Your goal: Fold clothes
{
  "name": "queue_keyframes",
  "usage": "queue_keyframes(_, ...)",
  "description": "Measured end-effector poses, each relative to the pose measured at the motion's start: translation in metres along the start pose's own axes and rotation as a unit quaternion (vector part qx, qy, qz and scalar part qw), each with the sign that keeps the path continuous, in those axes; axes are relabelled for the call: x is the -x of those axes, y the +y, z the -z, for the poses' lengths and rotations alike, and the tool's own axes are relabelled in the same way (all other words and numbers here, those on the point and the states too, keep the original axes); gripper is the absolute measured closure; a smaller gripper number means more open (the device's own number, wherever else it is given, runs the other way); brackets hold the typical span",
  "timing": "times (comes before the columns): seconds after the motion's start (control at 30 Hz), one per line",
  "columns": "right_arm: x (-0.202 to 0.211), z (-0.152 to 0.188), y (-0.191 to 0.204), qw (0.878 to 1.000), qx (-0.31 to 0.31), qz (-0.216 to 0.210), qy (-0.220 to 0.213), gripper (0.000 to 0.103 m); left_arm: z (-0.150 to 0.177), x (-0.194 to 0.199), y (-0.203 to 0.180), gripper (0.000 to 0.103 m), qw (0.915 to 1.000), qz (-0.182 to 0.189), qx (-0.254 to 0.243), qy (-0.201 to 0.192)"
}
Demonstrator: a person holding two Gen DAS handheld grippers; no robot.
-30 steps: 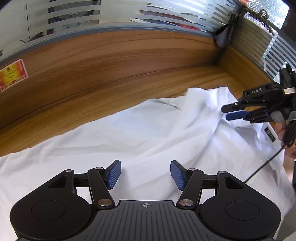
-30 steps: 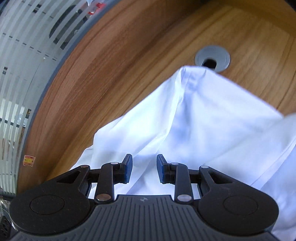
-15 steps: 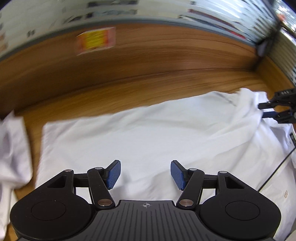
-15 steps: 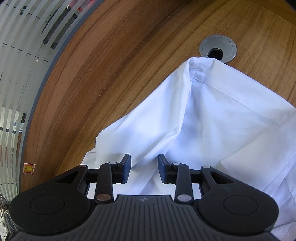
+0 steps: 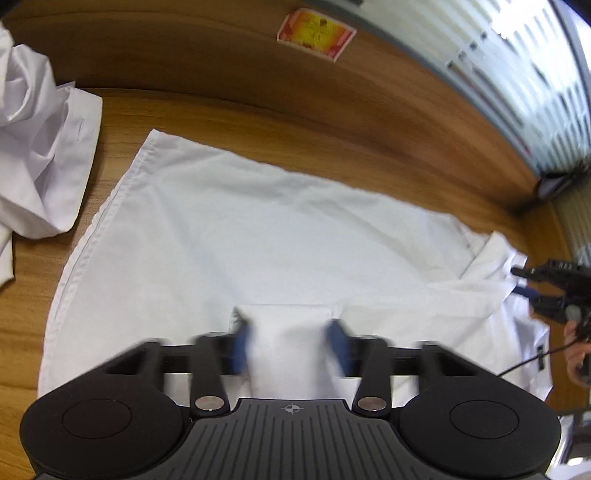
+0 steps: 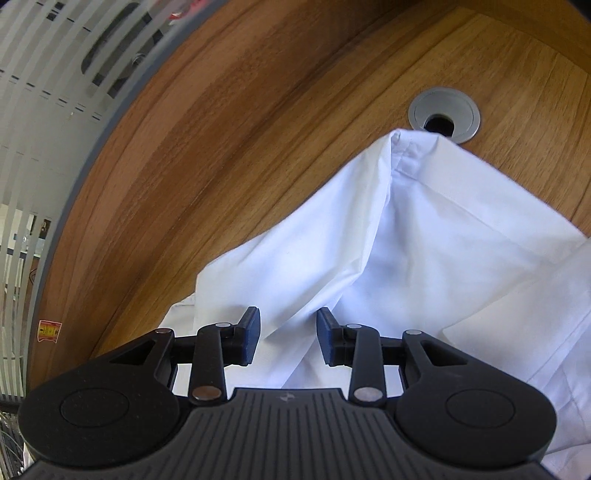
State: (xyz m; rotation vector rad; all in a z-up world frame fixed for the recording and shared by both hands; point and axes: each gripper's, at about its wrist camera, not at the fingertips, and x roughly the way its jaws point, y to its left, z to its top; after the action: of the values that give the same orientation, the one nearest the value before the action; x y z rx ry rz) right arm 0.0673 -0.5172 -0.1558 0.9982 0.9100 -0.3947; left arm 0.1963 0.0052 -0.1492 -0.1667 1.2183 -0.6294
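Note:
A white shirt (image 5: 280, 236) lies spread across the wooden table (image 5: 110, 110), its hem toward the left. My left gripper (image 5: 290, 347) hovers low over the near part, open, with a raised hump of cloth between its blurred blue pads. In the right wrist view the shirt (image 6: 443, 236) rises to a pointed corner near a cable hole. My right gripper (image 6: 288, 336) stands partly open, and a ridge of the fabric runs between its fingers. From the left wrist view the right gripper (image 5: 515, 282) shows at the shirt's far right edge.
A second, crumpled white garment (image 5: 37, 147) lies at the table's left end. A grey cable grommet (image 6: 445, 118) sits just beyond the shirt's corner. A wooden back panel with a red-yellow sticker (image 5: 316, 33) and frosted glass border the table. A hand (image 5: 578, 354) holds the right gripper.
The left gripper has swung left toward the shirt's hem end and its fingers have drawn somewhat closer around a hump of cloth. The right gripper has stayed almost still over the fabric ridge.

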Motion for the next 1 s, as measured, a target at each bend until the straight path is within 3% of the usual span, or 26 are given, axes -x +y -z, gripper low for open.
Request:
queue_keyframes(0.03, 0.004, 0.0, 0.0, 1.0, 0.003, -0.001, -0.003, 0.065, 0.002, 0.007, -0.003, 0.092, 0.9999, 0.009, 0.001, -0.014)
queue_keyframes(0.13, 0.019, 0.0, -0.001, 1.0, 0.012, -0.001, -0.009, 0.065, 0.009, 0.034, -0.021, 0.096, 0.9978, 0.031, -0.019, -0.054)
queue_keyframes(0.23, 0.037, 0.003, -0.003, 1.0, 0.024, -0.001, -0.009, 0.065, 0.022, 0.065, -0.047, 0.097, 0.9934, 0.05, -0.066, -0.08)
queue_keyframes(0.33, 0.061, 0.011, -0.006, 0.999, 0.045, -0.004, 0.0, 0.065, 0.044, 0.089, -0.074, 0.097, 0.9856, 0.06, -0.136, -0.08)
queue_keyframes(0.43, 0.089, 0.024, -0.008, 0.997, 0.071, -0.004, 0.007, 0.062, 0.077, 0.096, -0.094, 0.097, 0.9751, 0.072, -0.203, -0.053)
queue_keyframes(0.57, 0.119, 0.042, -0.012, 0.995, 0.098, 0.0, 0.012, 0.054, 0.12, 0.087, -0.109, 0.097, 0.9608, 0.109, -0.254, 0.016)
queue_keyframes(0.67, 0.132, 0.055, -0.018, 0.994, 0.106, 0.002, 0.016, 0.054, 0.142, 0.073, -0.111, 0.096, 0.9564, 0.128, -0.255, 0.062)
queue_keyframes(0.83, 0.148, 0.074, -0.027, 0.993, 0.114, 0.005, 0.021, 0.054, 0.149, 0.063, -0.107, 0.091, 0.9518, 0.141, -0.247, 0.115)
queue_keyframes(1.0, 0.147, 0.086, -0.028, 0.994, 0.112, 0.003, 0.018, 0.054, 0.147, 0.078, -0.085, 0.084, 0.9561, 0.142, -0.22, 0.133)
